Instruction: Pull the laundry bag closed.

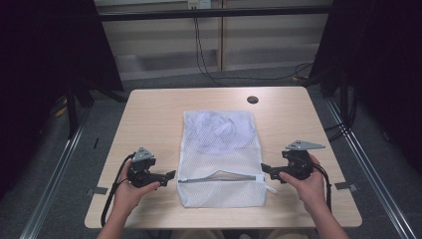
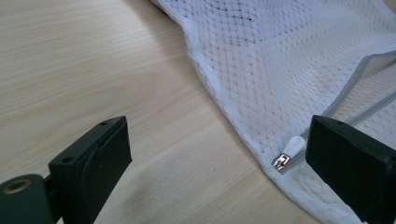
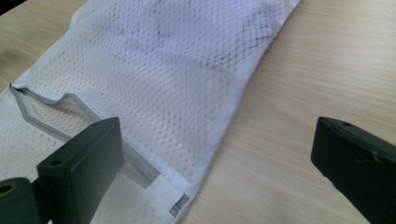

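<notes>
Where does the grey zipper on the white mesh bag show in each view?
High view: grey zipper runs across the white mesh bag at lower centre.
Left gripper view: right edge, its metal slider at lower right.
Right gripper view: lower left.
Shared landmark: the gaping zipper opening.

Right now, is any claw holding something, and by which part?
Nothing is held: left claw and right claw stand open beside the white mesh zipper bag.
</notes>
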Demonstrator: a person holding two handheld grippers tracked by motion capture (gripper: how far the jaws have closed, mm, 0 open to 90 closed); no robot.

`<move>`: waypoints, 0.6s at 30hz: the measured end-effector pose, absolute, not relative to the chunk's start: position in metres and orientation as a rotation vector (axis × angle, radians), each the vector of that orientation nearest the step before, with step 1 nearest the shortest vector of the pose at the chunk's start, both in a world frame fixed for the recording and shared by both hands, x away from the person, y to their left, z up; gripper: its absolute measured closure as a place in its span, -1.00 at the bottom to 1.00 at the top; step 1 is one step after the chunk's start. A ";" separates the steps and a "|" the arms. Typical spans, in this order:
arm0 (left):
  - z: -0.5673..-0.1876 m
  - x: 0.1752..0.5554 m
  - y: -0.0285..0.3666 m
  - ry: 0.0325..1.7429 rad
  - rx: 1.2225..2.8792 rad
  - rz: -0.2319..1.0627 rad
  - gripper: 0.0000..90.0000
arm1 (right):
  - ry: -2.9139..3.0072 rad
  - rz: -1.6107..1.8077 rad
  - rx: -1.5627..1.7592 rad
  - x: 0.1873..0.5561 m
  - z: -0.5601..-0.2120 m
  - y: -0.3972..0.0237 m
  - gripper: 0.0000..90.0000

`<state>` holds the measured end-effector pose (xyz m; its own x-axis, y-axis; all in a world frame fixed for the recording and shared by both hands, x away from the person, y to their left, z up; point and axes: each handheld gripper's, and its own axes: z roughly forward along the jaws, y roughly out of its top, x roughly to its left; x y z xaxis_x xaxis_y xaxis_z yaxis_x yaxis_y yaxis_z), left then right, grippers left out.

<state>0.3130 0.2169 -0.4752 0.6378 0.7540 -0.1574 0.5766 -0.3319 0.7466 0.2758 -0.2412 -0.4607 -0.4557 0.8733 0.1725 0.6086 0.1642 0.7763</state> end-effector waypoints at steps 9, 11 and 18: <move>-0.479 0.310 0.222 1.041 2.048 0.236 -0.85 | 2.144 1.188 1.396 0.275 -0.453 -0.221 -0.87; -0.478 0.309 0.224 1.040 2.051 0.228 -0.85 | 2.154 1.182 1.388 0.276 -0.451 -0.216 -0.87; -0.477 0.308 0.229 1.064 2.023 0.214 -0.85 | 2.195 1.161 1.362 0.278 -0.450 -0.199 -0.85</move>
<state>0.3076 0.2285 -0.4773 0.6283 0.7489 -0.2105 0.6097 -0.3060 0.7312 0.2780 -0.1992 -0.4502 -0.5011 0.8525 0.1490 0.6028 0.2203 0.7668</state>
